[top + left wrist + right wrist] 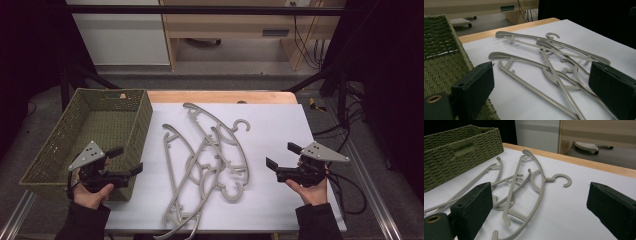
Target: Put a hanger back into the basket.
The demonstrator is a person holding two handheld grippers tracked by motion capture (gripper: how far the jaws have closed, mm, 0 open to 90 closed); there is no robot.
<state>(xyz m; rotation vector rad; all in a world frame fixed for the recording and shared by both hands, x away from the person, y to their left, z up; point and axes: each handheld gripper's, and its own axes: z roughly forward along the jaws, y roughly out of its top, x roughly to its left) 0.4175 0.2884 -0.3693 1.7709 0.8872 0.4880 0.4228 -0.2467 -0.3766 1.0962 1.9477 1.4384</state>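
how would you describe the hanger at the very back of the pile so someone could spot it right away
Start at the green woven basket on the left of the white table; the pile of grey hangers lies just to its right. The hanger at the back is the one nearest the table's wooden far edge. Unlike the tangled rest, its hook lies clear on the white surface, pointing right.

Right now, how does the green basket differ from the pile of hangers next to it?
The basket is dark green and woven; the hangers are pale grey, smooth plastic. The basket stands upright as a deep box with walls; the hangers lie flat and thin. The basket is one piece; the hangers are several, crossed over one another. Both rest on the table, untouched by either gripper.
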